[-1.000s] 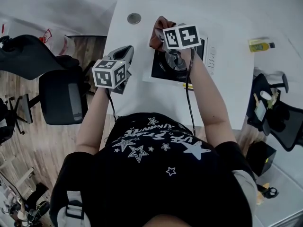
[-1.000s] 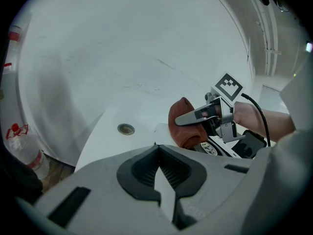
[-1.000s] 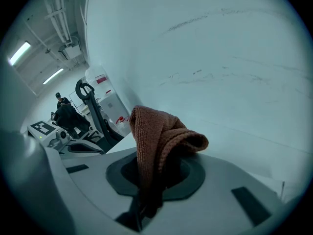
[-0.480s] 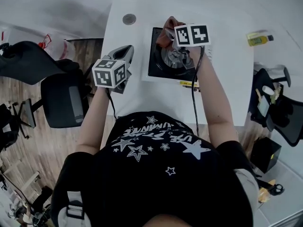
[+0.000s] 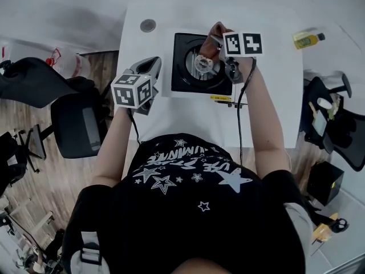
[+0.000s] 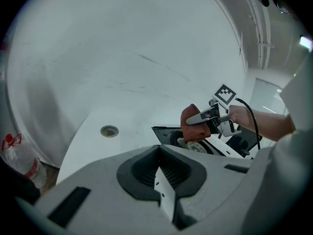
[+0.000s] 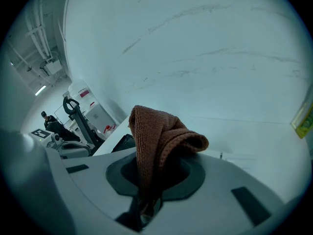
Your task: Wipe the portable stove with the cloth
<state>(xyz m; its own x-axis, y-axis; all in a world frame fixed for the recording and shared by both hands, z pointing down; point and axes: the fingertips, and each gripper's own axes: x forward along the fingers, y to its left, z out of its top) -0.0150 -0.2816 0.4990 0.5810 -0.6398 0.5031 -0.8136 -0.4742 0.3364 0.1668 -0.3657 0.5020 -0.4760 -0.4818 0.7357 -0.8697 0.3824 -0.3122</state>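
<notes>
Brown knitted cloth (image 7: pixel 161 141) (bunched) sits pinched in right gripper (image 7: pixel 144 208).

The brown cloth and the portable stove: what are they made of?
The cloth: likely terry or microfibre, matte; a looped, ribbed weave shows. The portable stove: flat black top, probably painted metal, hard to confirm; its burner gleams like bare metal.

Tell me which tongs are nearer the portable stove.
Right. The right tongs, shut on the cloth, are directly over the stove. The left tongs hang apart from it, off its left side.
</notes>
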